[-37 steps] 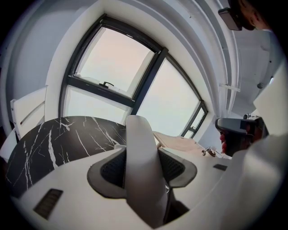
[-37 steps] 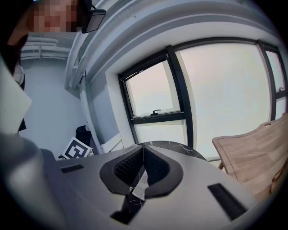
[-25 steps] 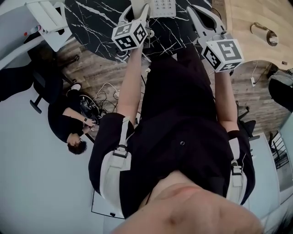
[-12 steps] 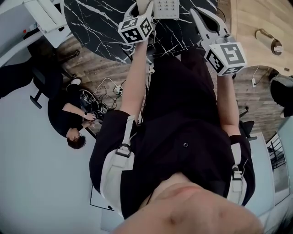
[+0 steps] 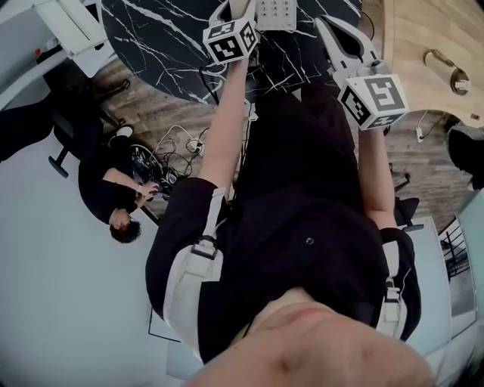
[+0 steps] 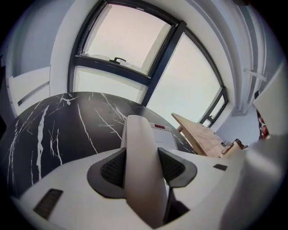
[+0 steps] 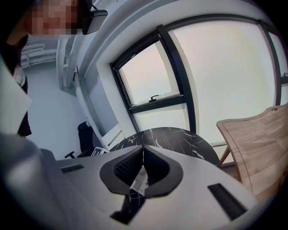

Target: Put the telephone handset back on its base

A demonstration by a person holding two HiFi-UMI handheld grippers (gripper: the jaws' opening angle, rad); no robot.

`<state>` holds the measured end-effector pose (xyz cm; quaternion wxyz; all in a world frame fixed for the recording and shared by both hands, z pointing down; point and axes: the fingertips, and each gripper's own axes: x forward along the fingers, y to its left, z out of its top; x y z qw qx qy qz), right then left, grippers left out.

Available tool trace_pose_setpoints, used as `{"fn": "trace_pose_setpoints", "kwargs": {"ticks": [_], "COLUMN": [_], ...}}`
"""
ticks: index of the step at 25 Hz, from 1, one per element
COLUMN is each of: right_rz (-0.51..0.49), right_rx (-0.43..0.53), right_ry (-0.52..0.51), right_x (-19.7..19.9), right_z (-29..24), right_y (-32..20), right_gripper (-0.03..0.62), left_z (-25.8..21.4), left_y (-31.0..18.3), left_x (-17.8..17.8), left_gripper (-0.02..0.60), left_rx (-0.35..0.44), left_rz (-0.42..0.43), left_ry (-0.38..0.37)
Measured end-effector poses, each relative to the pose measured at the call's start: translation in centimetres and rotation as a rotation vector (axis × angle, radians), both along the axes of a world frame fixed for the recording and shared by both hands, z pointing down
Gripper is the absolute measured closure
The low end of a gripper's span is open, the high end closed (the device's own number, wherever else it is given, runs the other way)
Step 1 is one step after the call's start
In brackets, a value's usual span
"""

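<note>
In the left gripper view a white telephone handset [image 6: 140, 179] stands between the dark pads, and my left gripper [image 6: 141, 152] is shut on it. Just beyond it the white telephone base [image 6: 164, 137], with a red strip at its top, lies on the round black marble table [image 6: 67, 130]. The head view shows the left gripper [image 5: 231, 12] over the table's near part, beside the base's keypad [image 5: 275, 10]. My right gripper [image 5: 327, 24] hovers to the right of the base. Its pads meet at the tips [image 7: 143, 149] with nothing between them.
A light wooden table [image 5: 423, 38] with a metal object [image 5: 441, 60] stands at the right. A person [image 5: 113, 196] sits on the floor at the left beside tangled cables [image 5: 170, 155]. White furniture [image 5: 68, 30] stands at the upper left. Large windows [image 6: 135, 45] lie beyond the marble table.
My left gripper has moved with the handset further over the table, toward the telephone base. The right gripper has hardly moved.
</note>
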<state>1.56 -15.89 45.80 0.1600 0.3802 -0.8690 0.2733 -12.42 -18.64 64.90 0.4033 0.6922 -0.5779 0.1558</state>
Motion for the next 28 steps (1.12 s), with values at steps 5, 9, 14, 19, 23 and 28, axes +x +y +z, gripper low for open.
{"fn": "trace_pose_setpoints", "kwargs": {"ticks": [5,9,14,19,23,28], "right_rz": [-0.007,-0.005,0.002,0.015,0.017,0.022], "right_rx": [-0.009,-0.013,-0.018,-0.022,-0.021,-0.021], "right_ry": [-0.002,-0.004,-0.004,-0.006,-0.008,-0.011], "right_x": [-0.3,-0.4,-0.2,0.1,0.1,0.0], "right_z": [0.3,0.3,0.6,0.7,0.6,0.6], "right_y": [0.2,0.1,0.3,0.2,0.3,0.5], "right_gripper": [0.563,0.563,0.563,0.563,0.563,0.563], "left_z": [0.9,1.5,2.2,2.3,2.3,2.2], "left_y": [-0.1,-0.2,-0.3,-0.3,-0.3,-0.2], "left_x": [0.2,0.1,0.1,0.2,0.3,0.5], "left_gripper": [0.357,0.357,0.356,0.351,0.345,0.337], "left_rx": [-0.019,-0.038,-0.076,-0.077,-0.069,-0.058], "left_rz": [0.002,0.021,0.027,0.036,0.049,0.067], "left_ry": [-0.030,-0.060,-0.082,-0.119,-0.139,-0.141]}}
